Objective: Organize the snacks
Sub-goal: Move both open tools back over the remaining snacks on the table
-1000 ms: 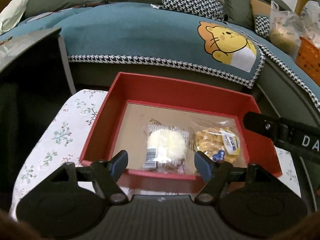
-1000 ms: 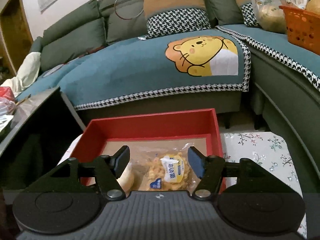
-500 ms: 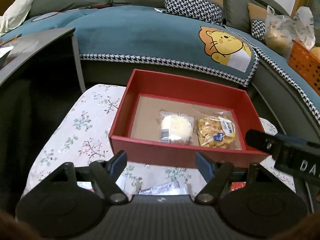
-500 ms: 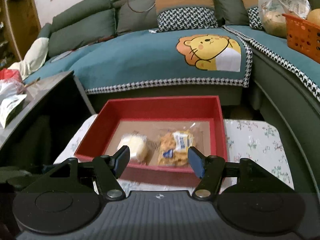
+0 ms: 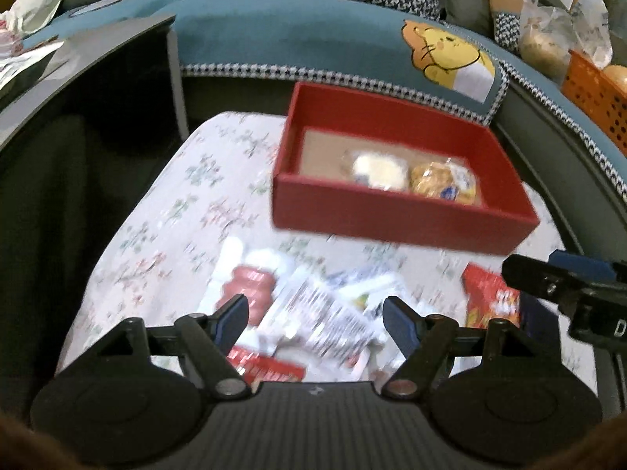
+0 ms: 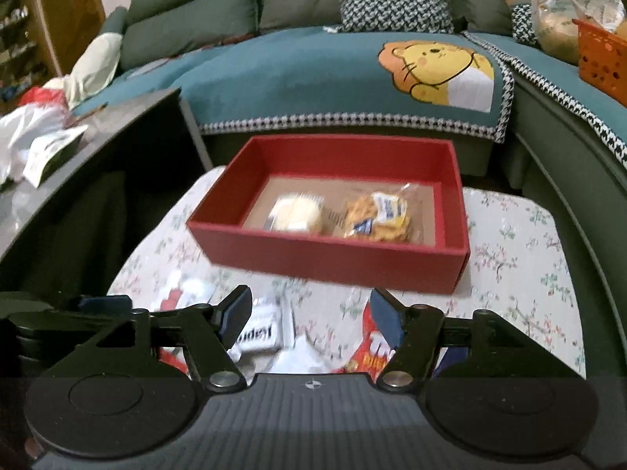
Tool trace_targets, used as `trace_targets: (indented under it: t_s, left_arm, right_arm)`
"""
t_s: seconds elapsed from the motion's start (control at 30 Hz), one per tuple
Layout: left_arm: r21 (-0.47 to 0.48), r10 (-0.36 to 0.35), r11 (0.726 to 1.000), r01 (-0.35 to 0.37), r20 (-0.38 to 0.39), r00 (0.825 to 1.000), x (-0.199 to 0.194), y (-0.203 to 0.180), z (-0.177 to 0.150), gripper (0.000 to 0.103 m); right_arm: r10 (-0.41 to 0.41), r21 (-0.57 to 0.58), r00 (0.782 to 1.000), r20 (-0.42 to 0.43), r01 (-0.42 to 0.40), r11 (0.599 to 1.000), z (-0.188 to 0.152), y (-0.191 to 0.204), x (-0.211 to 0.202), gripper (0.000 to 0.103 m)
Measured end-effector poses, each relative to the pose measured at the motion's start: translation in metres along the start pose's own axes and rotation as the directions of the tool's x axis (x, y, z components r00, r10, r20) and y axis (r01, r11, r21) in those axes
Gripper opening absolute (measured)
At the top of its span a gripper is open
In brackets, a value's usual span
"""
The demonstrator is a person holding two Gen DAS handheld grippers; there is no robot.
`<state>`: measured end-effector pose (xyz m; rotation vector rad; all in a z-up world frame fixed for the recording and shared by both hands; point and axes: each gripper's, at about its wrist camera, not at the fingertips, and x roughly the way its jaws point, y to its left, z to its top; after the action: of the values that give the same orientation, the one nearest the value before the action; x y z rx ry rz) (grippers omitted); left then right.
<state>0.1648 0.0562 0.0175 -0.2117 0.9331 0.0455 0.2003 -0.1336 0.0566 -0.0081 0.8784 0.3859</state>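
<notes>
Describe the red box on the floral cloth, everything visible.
The red rectangular open-topped box looks like stiff card with matte red walls and a brown floor. It sits flat and upright on the floral tablecloth, in front of the sofa. Inside, side by side near the front wall, lie a clear-wrapped pale round cake and a clear bag of yellow crunchy snack. Neither gripper touches it.

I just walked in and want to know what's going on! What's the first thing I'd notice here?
The bright red box in the middle of the flowery tablecloth, with a pale cake and a yellow snack bag side by side inside. Behind it, a yellow cartoon lion sits on the teal sofa cover.
</notes>
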Motion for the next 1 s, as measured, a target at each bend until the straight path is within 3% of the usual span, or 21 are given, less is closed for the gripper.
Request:
trace_targets:
  t_s: [0.27, 0.57, 0.7, 0.8, 1.0]
  left_arm:
    - [-0.007, 0.028, 1.000, -0.028, -0.069, 0.997, -0.006, 0.028, -0.036, 0.085]
    - [-0.030, 0.007, 0.999, -0.013, -0.182, 0.983, 0.025, 0.043, -0.058, 0.086]
    - [-0.011, 0.035, 0.999, -0.037, -0.174, 0.984, 0.032, 0.035, -0.058, 0.085]
    - [0.049, 0.073, 0.997, -0.065, -0.168, 0.983, 0.030, 0.025, -0.061, 0.068]
    - [0.018, 0.005, 1.000, -0.002, -0.177, 0.984, 0.019, 0.023, -0.066, 0.056]
  right_arm:
    - [0.030, -0.044, 0.997, -0.070, -0.033, 0.998, -0.021, 0.018, -0.001, 0.075]
    - [0.053, -0.094, 0.989, -0.136, -0.067, 0.993, -0.041, 0.031, 0.000, 0.076]
    - [0.049, -0.083, 0.986, -0.162, -0.063, 0.995, -0.043, 0.025, 0.004, 0.076]
    - [0.046, -0.077, 0.982, -0.181, -0.061, 0.995, -0.044, 0.020, 0.008, 0.076]
    - [0.053, -0.077, 0.980, -0.192, -0.069, 0.995, -0.047, 0.014, 0.003, 0.076]
